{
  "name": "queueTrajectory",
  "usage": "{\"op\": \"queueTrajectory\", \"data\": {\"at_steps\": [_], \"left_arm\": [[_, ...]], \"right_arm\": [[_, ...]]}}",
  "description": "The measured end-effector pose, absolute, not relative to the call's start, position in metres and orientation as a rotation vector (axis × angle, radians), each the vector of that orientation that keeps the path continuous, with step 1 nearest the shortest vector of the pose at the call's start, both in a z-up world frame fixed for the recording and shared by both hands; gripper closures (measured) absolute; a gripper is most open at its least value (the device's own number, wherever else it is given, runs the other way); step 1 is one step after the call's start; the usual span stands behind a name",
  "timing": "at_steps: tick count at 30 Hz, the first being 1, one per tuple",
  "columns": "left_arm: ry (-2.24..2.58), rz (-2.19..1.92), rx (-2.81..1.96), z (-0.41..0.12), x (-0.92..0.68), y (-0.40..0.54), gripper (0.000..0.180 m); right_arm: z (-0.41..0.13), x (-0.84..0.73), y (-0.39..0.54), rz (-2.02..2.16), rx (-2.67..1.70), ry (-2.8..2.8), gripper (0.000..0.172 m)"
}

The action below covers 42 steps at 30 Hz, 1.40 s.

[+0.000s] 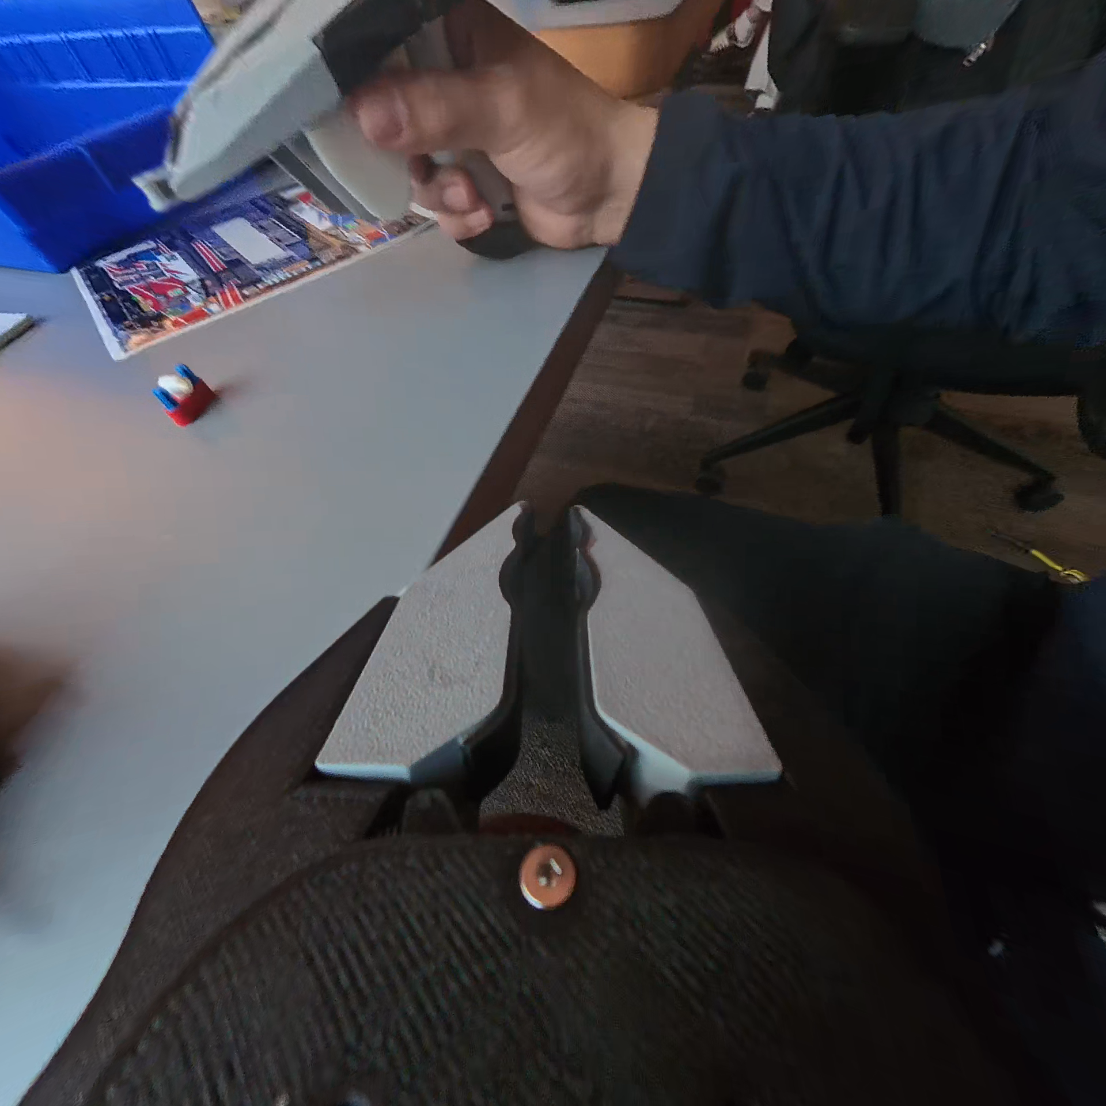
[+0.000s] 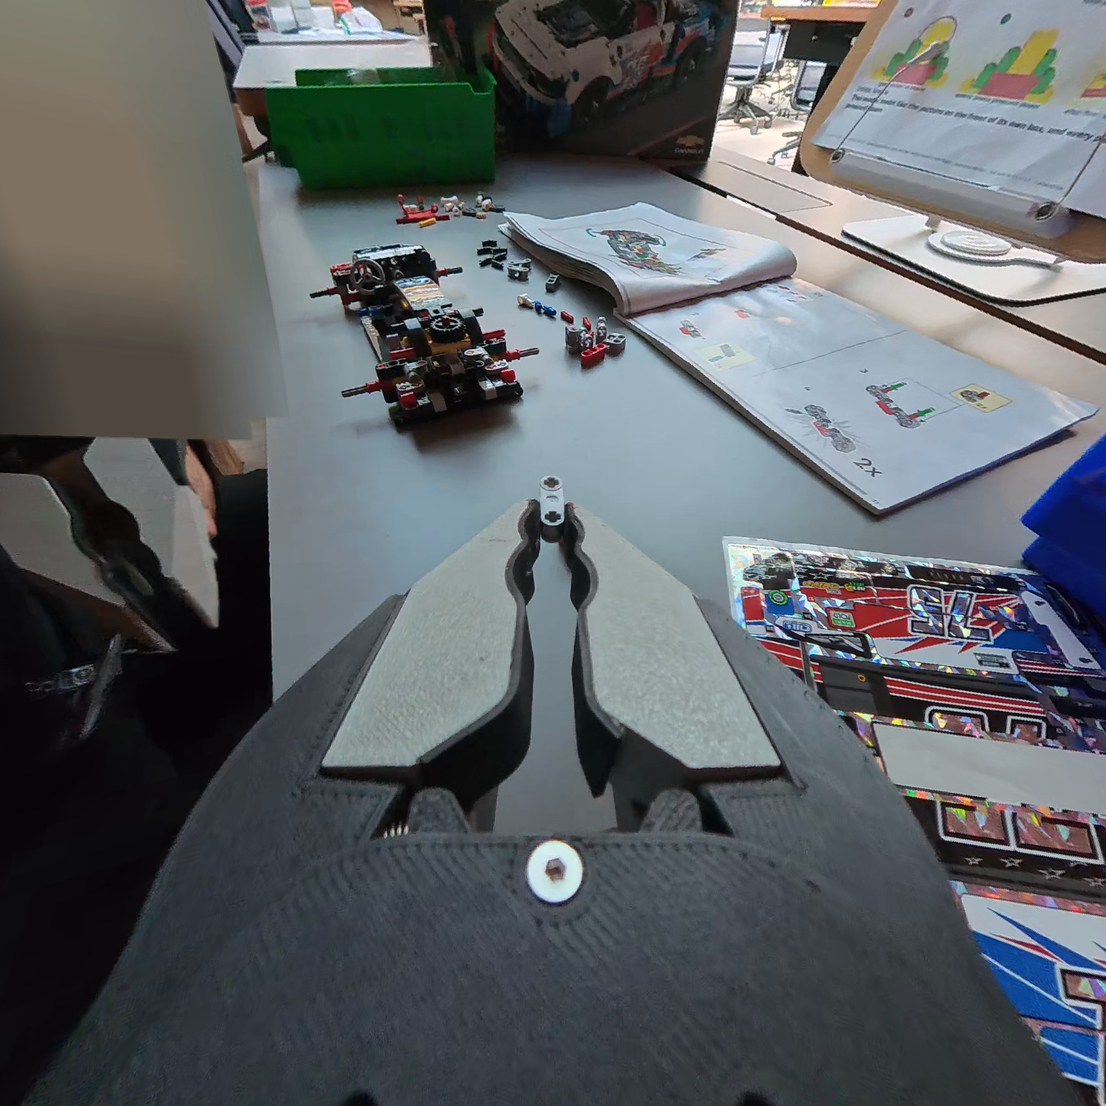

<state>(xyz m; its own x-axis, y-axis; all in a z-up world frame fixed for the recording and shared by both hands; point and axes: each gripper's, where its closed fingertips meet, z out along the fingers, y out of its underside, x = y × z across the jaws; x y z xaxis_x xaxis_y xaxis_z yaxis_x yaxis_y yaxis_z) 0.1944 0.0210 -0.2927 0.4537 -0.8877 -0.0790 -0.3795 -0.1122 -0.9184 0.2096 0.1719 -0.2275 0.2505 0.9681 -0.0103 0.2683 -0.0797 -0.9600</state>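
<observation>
My right gripper [image 2: 551, 519] is shut on a small light grey connector piece [image 2: 551, 500] with two cross-shaped holes. It holds the piece upright just above the grey table [image 2: 628, 455]. A part-built black and red toy car chassis [image 2: 419, 341] lies farther ahead. My left gripper [image 1: 547, 519] hangs over the table's edge [image 1: 538, 407] above the floor. Its fingertips stand a narrow gap apart with nothing between them. A small red, blue and white brick assembly [image 1: 182, 396] sits on the table to its left. A hand holds the right gripper [image 1: 152, 185] at the top of the left wrist view, blurred.
An open instruction booklet [image 2: 778, 359] lies right of the chassis, with loose small pieces [image 2: 592, 344] between them. A green bin [image 2: 389, 131] and a model box [image 2: 610, 78] stand at the back. A shiny sticker sheet [image 2: 898, 658] and a blue bin [image 2: 1071, 526] are at the right. An office chair [image 1: 886, 419] stands on the floor. The gap from one gripper's tips to the other's is roughly 15 cm.
</observation>
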Motion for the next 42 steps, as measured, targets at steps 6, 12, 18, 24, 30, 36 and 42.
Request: {"op": "queueTrajectory", "data": {"at_steps": [6, 12, 18, 24, 30, 36, 42], "left_arm": [[1.131, -0.641, -1.688, -0.282, 0.211, 0.034, 0.171], [1.018, -0.810, -1.805, -0.291, 0.223, 0.032, 0.173], [0.982, -0.747, -1.795, -0.286, 0.246, 0.043, 0.171], [1.098, -0.612, -1.747, -0.298, 0.257, 0.020, 0.165], [1.194, -0.593, -1.719, -0.299, 0.261, 0.009, 0.161], [1.179, -0.550, -1.621, -0.252, 0.253, 0.032, 0.159], [1.040, -0.497, -1.728, -0.235, 0.224, 0.087, 0.157]], "right_arm": [[-0.226, 0.209, 0.166, 0.952, -1.546, -1.203, 0.167], [-0.232, 0.207, 0.166, 0.936, -1.579, -1.222, 0.167], [-0.225, 0.211, 0.163, 0.972, -1.557, -1.181, 0.167], [-0.212, 0.218, 0.162, 1.058, -1.495, -1.124, 0.168], [-0.208, 0.222, 0.164, 1.101, -1.492, -1.081, 0.168], [-0.208, 0.221, 0.159, 1.055, -1.466, -1.099, 0.167], [-0.212, 0.217, 0.153, 1.085, -1.469, -1.164, 0.167]]}}
